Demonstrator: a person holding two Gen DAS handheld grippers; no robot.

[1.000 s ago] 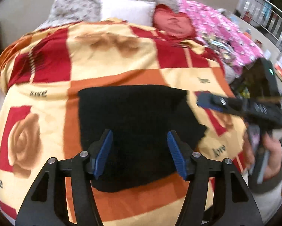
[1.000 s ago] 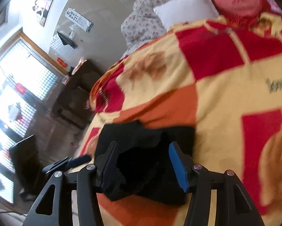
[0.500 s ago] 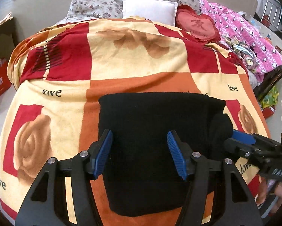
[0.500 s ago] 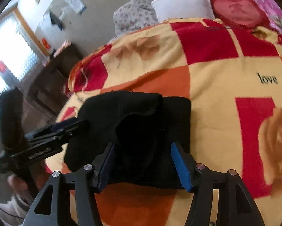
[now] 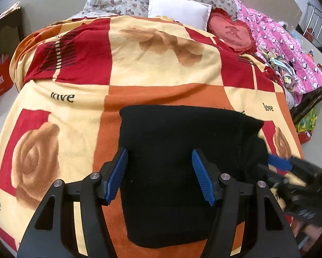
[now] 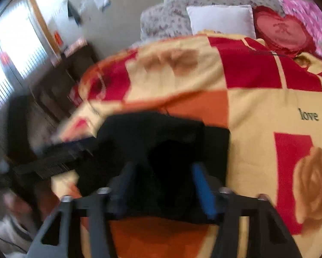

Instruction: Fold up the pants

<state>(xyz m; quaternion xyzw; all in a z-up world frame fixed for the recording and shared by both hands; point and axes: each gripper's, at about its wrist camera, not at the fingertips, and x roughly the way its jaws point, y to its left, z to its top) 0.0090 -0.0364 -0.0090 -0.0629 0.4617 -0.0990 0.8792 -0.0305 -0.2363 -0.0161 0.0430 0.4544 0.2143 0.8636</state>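
Now the right claw [image 6: 161, 185] has just been closing around a raised fold of the black pants [image 5: 182, 150], seemingly not yet pinched; the left claw [image 5: 158, 176] is held spread above them.

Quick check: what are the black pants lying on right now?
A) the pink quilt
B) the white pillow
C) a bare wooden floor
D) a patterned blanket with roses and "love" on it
D: the black pants lie flat on the patterned blanket, well short of the white pillow and pink quilt.

"love" printed repeatedly on rose-pattern blanket [image 5: 165, 68]; one Chinese character on red heart cushion [image 5: 232, 32].
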